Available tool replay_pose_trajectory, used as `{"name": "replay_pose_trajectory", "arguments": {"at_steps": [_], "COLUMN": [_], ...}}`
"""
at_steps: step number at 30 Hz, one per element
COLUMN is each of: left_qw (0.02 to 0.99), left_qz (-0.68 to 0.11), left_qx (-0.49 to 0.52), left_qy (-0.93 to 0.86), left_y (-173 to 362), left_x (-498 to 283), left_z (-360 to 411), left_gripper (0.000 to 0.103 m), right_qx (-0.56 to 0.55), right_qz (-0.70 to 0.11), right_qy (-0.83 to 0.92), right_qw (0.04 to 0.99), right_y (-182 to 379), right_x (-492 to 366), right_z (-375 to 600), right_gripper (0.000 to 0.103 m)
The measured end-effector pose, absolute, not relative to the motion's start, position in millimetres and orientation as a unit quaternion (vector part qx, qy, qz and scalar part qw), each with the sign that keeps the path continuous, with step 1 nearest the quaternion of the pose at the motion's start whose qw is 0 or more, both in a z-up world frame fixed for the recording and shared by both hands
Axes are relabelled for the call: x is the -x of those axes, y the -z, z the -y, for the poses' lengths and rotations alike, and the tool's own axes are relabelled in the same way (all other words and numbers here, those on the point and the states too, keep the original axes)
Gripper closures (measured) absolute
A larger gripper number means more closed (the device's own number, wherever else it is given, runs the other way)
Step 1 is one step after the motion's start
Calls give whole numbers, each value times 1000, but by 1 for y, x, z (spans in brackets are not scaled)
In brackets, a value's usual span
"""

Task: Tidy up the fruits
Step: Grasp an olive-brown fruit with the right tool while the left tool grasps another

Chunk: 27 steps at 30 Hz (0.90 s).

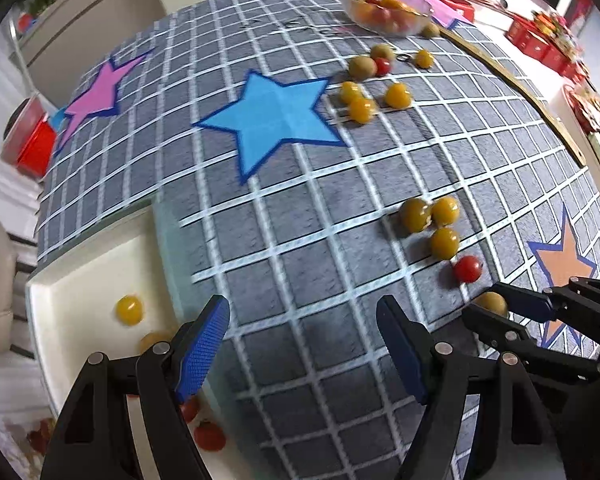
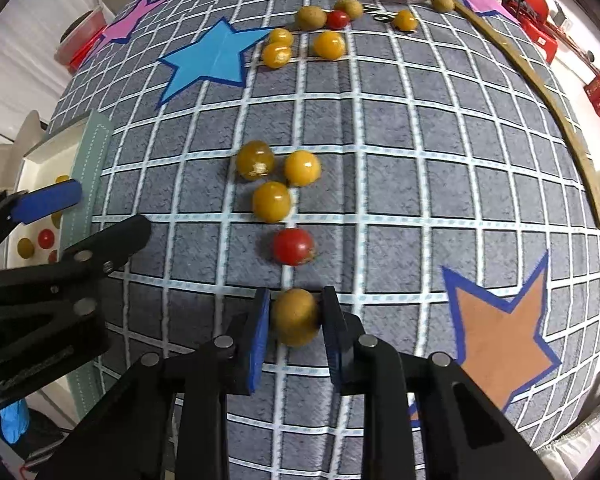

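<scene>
My right gripper [image 2: 296, 320] is shut on a small brown-green fruit [image 2: 295, 317], just above the checked cloth; it also shows in the left wrist view [image 1: 491, 303]. Just beyond it lie a red tomato [image 2: 293, 246] and three yellow tomatoes [image 2: 272, 201]. My left gripper [image 1: 304, 344] is open and empty over the cloth, beside a white tray [image 1: 80, 280] that holds yellow [image 1: 129, 310] and red tomatoes [image 1: 209, 436]. Farther off lie more yellow tomatoes [image 1: 397, 95], brown-green fruits [image 1: 361, 66] and a clear bowl [image 1: 388, 10] of mixed tomatoes.
The grey checked cloth [image 1: 300, 208] bears a blue star [image 1: 274, 118], a pink star [image 1: 100, 88] and an orange star [image 2: 496, 336]. A wooden strip [image 2: 540, 92] curves along the right side. Red boxes [image 1: 540, 40] and a red tub [image 1: 32, 144] stand beyond the table.
</scene>
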<state>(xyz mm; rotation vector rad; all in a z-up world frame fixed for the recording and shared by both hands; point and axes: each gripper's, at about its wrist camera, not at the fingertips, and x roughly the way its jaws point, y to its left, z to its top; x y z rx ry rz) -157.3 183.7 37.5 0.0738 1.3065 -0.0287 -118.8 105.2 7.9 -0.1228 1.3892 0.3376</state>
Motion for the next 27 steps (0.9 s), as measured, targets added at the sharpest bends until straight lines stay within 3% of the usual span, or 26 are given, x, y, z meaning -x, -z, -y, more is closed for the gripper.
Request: {"name": "replay_pose_trajectory", "arguments": {"at_steps": [17,21,25,27], "left_qw": [790,791,791,789], "left_qz": [-610,-609,-608,-610], "left_qx": [-37,-36,-34,-28], "left_qy": [45,51,62,67], "left_y": [-13,-15,-18,-20], "left_x": [113,109,103,101], "left_z": [-141,-133,-126,-124], "left_gripper": [28,43,78,80], "right_qx": [17,8,2,-6], "right_qz": [-642,-644,-647,-649], "right_qy": [-127,-131,-137,-141], "right_qw": [756,753,750,747], "right_y": [-9,-11,-13,-15], "right_x": [110,114,115,119], "right_z": [-46,-30,-20,-13], "right_gripper": [75,75,75,75]}}
